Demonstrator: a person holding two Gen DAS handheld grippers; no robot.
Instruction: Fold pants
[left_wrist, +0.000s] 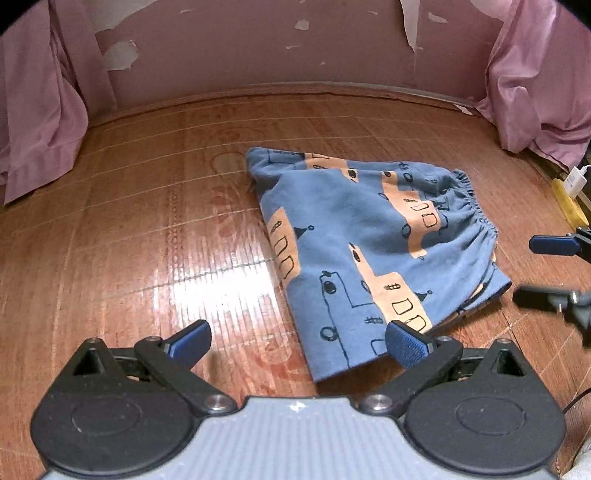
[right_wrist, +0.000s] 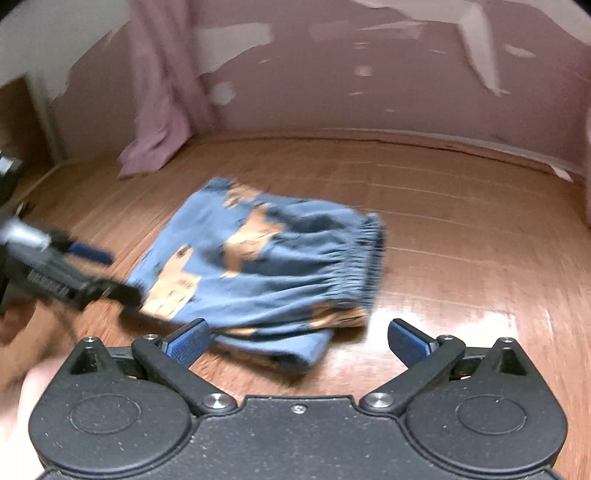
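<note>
The pants (left_wrist: 369, 251) lie folded into a compact, roughly trapezoid bundle on the mat (left_wrist: 129, 229), a glossy brown surface of thin bamboo-like slats with pale stitched lines and a faint reddish print. The cloth is soft blue knit with orange building shapes outlined in black; its gathered elastic waistband (left_wrist: 476, 206) puckers along the edge that faces away from the left gripper's side. A lower layer peeks out beneath the top fold at the near right corner.

Behind the pants stands a pink wall (left_wrist: 258, 48) with peeling patches, and mauve curtains (left_wrist: 37, 122) hang in loose folds at both sides. Right of the pants, at the mat's edge, sit a yellow power strip (left_wrist: 569, 206) and a white plug (left_wrist: 576, 181).

The left gripper (left_wrist: 297, 341) hovers low by the near hem of the pants, its fingers spread wide; the right blue textured pad (left_wrist: 404, 347) overlaps the hem in view, though contact cannot be told. It holds nothing.

The right gripper (right_wrist: 297, 341) sits near the waistband end of the pants, fingers wide apart and empty, its left pad (right_wrist: 188, 343) just before the bundle's folded edge. That view is motion-blurred. A hand (right_wrist: 22, 406) shows at its lower left.
</note>
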